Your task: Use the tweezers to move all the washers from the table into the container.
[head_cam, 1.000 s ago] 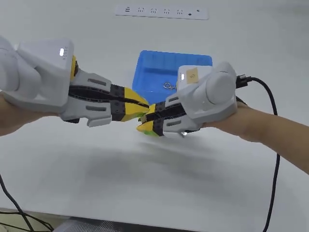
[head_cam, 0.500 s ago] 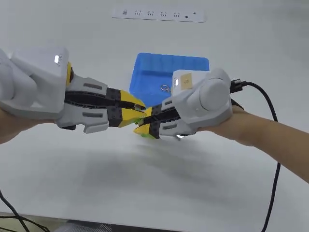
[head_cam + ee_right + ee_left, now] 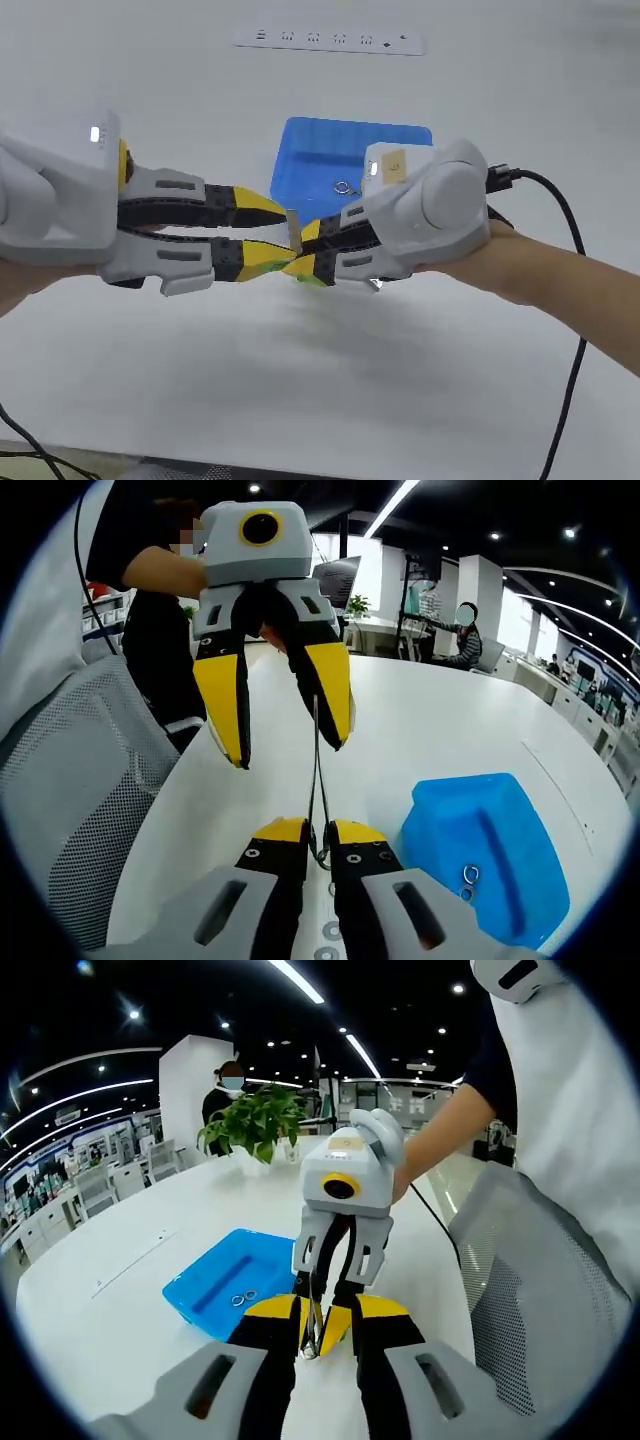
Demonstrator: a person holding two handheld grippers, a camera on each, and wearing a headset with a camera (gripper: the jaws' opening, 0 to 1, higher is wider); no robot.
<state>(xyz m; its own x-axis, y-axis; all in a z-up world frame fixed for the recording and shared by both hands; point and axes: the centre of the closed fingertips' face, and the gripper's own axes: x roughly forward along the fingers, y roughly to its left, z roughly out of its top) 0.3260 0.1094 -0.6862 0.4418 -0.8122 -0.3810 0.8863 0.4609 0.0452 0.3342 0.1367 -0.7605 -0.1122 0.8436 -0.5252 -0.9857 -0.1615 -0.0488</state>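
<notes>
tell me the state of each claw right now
left claw: open, jaws on either side of the tweezers, not gripping them
right claw: closed, holding the tweezers

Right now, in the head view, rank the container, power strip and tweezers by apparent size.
Largest: container.
Next: power strip, though it lies farther away.
Smallest: tweezers, partly hidden.

Left gripper (image 3: 287, 237) fingers spread; right gripper (image 3: 303, 251) apparently pinching tweezers (image 3: 294, 230).
</notes>
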